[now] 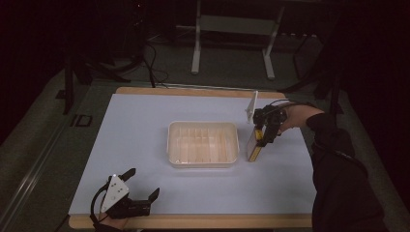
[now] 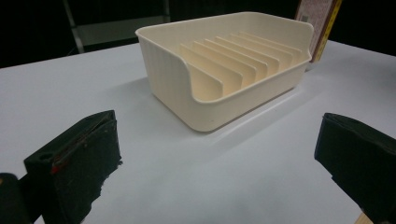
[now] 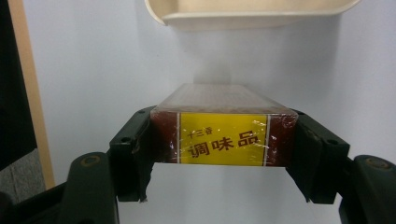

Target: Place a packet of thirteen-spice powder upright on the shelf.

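A cream plastic rack tray [image 1: 203, 143] with upright dividers sits in the middle of the white table top; its rim [image 2: 224, 28] faces the left gripper view and its edge [image 3: 252, 16] shows at the top of the right gripper view. My right gripper [image 1: 263, 137] is shut on a flat box wrapped in film, dark red with a yellow label [image 3: 224, 137], held just right of the tray, its lower end near the table. The box [image 2: 320, 23] stands behind the tray's far corner. My left gripper [image 1: 140, 186] rests at the front left, open, nothing between its jaws.
The white mat [image 1: 145, 125] covers a wooden table whose edge [image 1: 193, 221] runs along the front. A metal stand [image 1: 232, 34] and cables lie on the dark floor beyond. The person's dark sleeve [image 1: 338, 174] comes in along the right side.
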Tool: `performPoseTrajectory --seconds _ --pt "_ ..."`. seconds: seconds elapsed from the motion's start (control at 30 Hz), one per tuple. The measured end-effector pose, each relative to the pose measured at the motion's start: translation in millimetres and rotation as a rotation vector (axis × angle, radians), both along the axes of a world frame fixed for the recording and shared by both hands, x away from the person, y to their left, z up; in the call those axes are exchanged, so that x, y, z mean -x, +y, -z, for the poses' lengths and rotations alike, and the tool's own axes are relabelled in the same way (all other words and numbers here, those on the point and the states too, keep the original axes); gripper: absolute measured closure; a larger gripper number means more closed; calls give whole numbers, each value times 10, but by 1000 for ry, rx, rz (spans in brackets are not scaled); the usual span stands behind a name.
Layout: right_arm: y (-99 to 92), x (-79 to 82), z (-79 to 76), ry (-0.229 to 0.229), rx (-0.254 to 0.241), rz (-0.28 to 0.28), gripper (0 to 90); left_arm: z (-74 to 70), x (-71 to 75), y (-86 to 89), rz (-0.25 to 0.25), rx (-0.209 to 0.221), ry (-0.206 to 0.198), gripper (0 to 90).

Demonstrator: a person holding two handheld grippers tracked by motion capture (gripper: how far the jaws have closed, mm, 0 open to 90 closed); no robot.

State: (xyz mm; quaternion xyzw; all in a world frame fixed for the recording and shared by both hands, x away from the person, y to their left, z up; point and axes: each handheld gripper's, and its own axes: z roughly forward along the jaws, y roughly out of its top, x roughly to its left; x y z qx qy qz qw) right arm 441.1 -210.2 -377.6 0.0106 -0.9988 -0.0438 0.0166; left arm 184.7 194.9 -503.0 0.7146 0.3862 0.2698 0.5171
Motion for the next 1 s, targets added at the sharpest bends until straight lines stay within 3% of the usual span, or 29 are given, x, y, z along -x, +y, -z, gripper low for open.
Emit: performPoseTrajectory --seconds 0.37,0.63,1.0 --pt "15 90 -292 -26 3 7 318 -2 0 -7 1 -1 -3 3" --pt "81 164 -529 -50 -19 -27 318 -3 3 -9 3 -1 -3 3" --pt "182 281 -843 -61 -124 -79 318 -7 3 -11 4 -4 -5 3"
